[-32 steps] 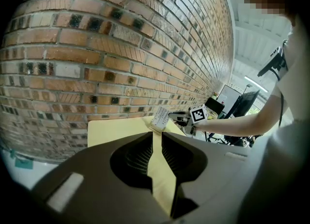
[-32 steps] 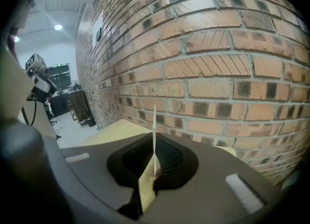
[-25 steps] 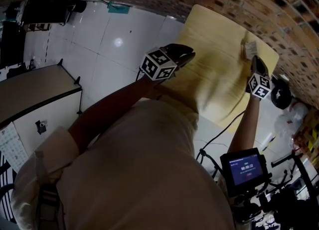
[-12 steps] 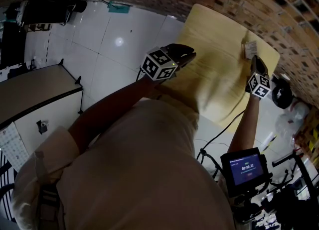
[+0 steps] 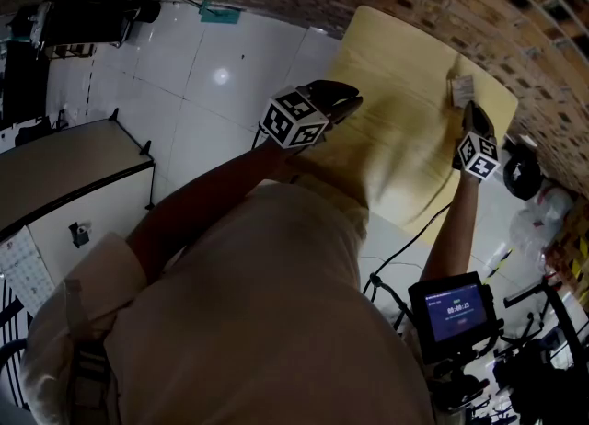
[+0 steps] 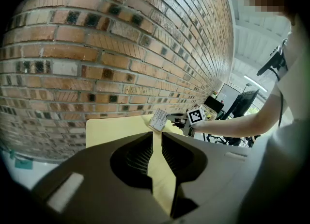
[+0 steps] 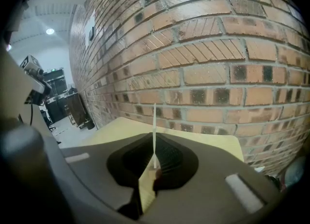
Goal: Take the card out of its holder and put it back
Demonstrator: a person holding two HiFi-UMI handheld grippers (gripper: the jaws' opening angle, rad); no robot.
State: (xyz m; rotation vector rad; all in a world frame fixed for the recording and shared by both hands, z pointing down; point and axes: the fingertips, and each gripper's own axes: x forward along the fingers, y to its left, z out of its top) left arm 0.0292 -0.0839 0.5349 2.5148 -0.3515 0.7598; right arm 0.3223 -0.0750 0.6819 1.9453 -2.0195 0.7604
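Note:
A white printed card [image 5: 460, 90] stands near the far right corner of the pale yellow table [image 5: 396, 147], close to the brick wall. My right gripper [image 5: 467, 109] is shut on it. In the right gripper view the card [image 7: 154, 121] shows edge-on, upright between the pads of my right gripper [image 7: 154, 138]. In the left gripper view the card [image 6: 158, 120] is tilted in the right gripper [image 6: 170, 118]. Whether a holder is around the card I cannot tell. My left gripper [image 5: 352, 98] hovers over the table's near left side, far from the card. Only the tabletop [image 6: 111, 128] shows through the narrow gap at my left gripper [image 6: 156, 136].
A brick wall [image 5: 433, 0] runs along the table's far side. White floor tiles [image 5: 202, 74] lie to the left, with a grey cabinet [image 5: 64, 175] beside them. A small screen on a stand [image 5: 456, 308] and cables sit at the lower right.

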